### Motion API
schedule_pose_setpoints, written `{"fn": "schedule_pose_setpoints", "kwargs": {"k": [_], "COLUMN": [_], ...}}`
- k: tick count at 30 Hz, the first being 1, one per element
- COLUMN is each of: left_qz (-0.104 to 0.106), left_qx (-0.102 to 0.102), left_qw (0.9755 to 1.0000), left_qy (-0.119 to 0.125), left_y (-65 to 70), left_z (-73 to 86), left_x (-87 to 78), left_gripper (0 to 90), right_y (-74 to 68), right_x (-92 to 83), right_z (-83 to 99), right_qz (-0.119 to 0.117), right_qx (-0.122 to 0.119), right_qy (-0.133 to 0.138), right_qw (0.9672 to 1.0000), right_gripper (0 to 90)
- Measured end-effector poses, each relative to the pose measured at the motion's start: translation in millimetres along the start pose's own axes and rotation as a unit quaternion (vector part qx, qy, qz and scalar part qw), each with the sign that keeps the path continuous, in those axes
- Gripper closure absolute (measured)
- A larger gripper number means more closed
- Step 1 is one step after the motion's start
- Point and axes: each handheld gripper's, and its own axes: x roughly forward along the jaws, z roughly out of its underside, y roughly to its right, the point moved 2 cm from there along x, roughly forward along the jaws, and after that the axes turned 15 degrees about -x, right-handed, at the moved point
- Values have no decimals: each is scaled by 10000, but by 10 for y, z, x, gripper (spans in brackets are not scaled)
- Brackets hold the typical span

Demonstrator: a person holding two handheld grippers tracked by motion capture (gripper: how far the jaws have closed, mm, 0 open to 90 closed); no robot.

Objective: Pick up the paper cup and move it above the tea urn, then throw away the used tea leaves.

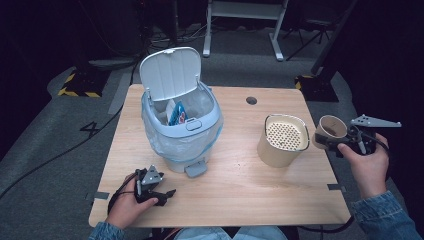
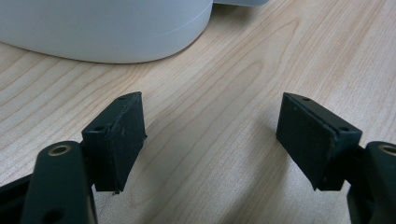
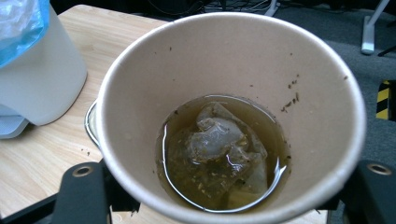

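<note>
A tan paper cup point(image 1: 331, 129) hangs at the table's right edge with my right gripper point(image 1: 329, 139) shut on it. The right gripper view looks down into the paper cup point(image 3: 224, 60). It holds brownish tea and a soaked tea bag point(image 3: 217, 144), with a black jaw on each side of the cup. A white pedal bin point(image 1: 182, 145) with its lid point(image 1: 170, 72) raised stands at the table's left centre, lined with a clear bag. My left gripper point(image 1: 167, 196) rests on the table in front of the bin. In its own view my left gripper point(image 2: 212, 135) is open over bare wood.
A cream container point(image 1: 282, 140) with a perforated strainer top stands left of the cup. The bin's pedal point(image 1: 196, 169) faces the front edge. The wooden table point(image 1: 235, 185) has a cable hole point(image 1: 251, 100) at the back. Dark floor, cables and desk legs lie beyond.
</note>
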Motion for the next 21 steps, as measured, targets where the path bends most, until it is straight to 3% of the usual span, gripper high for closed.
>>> {"fn": "schedule_pose_setpoints", "kwargs": {"k": [12, 21], "left_qz": [-3, -3], "left_qx": [-4, -3], "left_qw": [10000, 10000], "left_qy": [2, 1], "left_y": [0, 0], "left_z": [-1, 0], "left_x": [1, 1], "left_gripper": [241, 241], "right_y": [149, 237], "right_x": [119, 284], "right_z": [-97, -123], "right_qz": [88, 268], "right_qx": [50, -205], "right_qy": [-110, -442], "right_qw": [9999, 9985], "right_gripper": [301, 301]}}
